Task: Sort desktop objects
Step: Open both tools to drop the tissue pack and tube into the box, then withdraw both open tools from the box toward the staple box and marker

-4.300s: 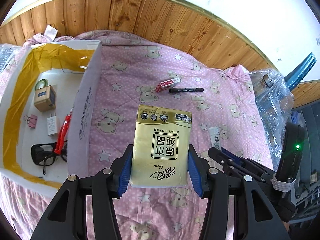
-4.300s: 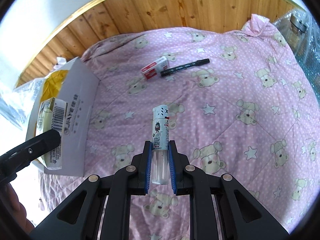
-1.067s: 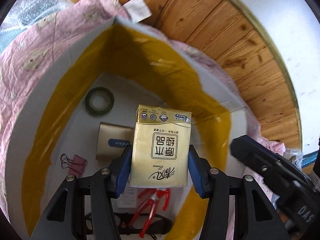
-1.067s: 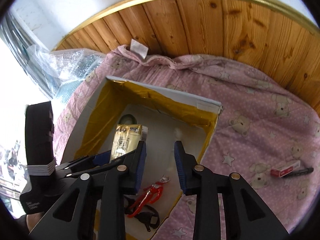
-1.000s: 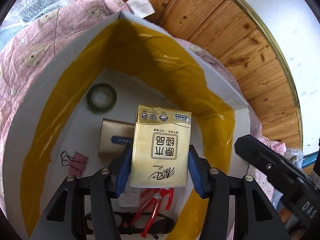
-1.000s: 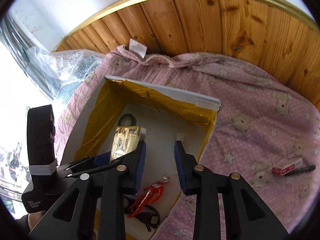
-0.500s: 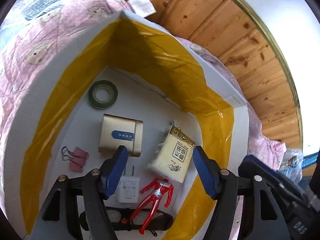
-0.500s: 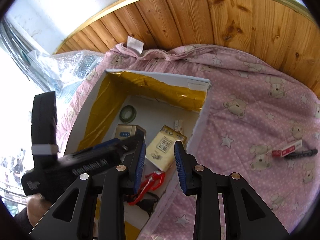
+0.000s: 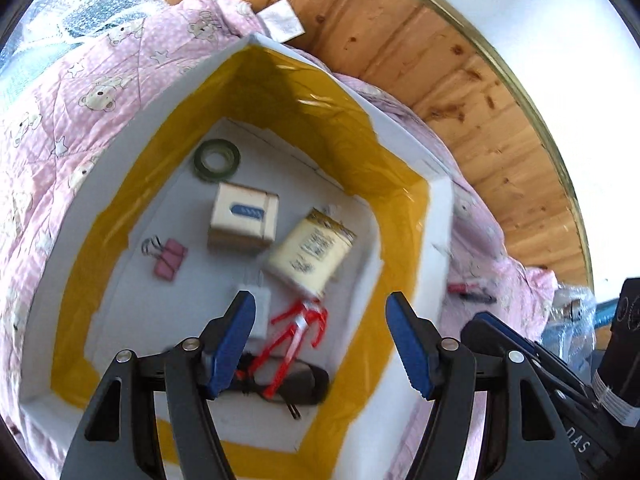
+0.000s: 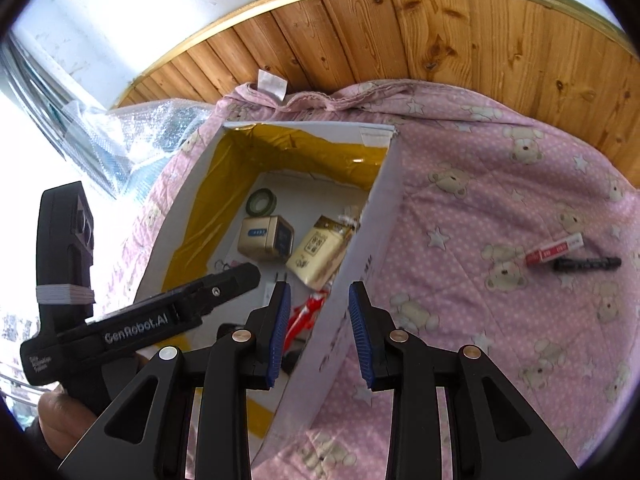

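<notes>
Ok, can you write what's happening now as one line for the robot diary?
left gripper: open, empty, over box | right gripper: open, empty | tissue pack: in box | pen: on blanket

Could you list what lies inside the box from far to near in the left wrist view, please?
Green tape roll → gold box with the blue label → yellow tissue pack → white charger → red scissors → black glasses.
</notes>
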`<action>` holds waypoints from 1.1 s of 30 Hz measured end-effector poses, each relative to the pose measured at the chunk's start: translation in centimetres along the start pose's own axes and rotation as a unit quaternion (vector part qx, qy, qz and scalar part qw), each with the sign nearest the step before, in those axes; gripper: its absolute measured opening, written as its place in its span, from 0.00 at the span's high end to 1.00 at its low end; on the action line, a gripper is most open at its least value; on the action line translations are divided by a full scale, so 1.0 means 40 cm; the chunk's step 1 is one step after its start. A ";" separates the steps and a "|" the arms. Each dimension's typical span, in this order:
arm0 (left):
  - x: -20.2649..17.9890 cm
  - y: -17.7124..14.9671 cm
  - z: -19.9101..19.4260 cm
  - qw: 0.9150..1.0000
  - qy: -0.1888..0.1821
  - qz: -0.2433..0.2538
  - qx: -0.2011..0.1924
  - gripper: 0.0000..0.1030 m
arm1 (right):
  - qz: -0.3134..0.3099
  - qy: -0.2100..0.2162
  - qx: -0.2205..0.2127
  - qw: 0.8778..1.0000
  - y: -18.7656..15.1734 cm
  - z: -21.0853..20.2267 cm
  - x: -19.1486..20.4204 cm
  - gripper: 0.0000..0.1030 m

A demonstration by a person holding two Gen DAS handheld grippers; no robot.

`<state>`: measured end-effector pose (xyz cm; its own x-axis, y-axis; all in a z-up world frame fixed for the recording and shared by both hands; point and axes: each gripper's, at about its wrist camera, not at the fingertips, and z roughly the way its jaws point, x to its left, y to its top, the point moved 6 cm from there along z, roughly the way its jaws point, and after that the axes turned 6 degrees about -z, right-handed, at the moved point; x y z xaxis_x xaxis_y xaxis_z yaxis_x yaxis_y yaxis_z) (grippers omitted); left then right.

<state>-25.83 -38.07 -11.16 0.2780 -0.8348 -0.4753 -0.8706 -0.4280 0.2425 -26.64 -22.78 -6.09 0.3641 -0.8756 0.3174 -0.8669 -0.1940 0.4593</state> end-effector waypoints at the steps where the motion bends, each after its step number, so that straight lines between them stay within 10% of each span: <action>1: -0.008 -0.012 -0.008 1.000 -0.001 0.003 0.001 0.33 | 0.000 0.001 -0.001 1.000 -0.006 -0.008 0.003 0.68; 33: -0.173 -0.269 -0.284 0.995 -0.022 0.094 -0.031 0.33 | 0.028 -0.007 -0.033 0.999 -0.289 -0.255 0.017 0.67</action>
<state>-13.76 -31.62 -0.88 0.0938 -0.8864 -0.4534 -0.8786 -0.2878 0.3810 -12.91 -16.60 -2.73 0.3109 -0.8900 0.3335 -0.8610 -0.1151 0.4955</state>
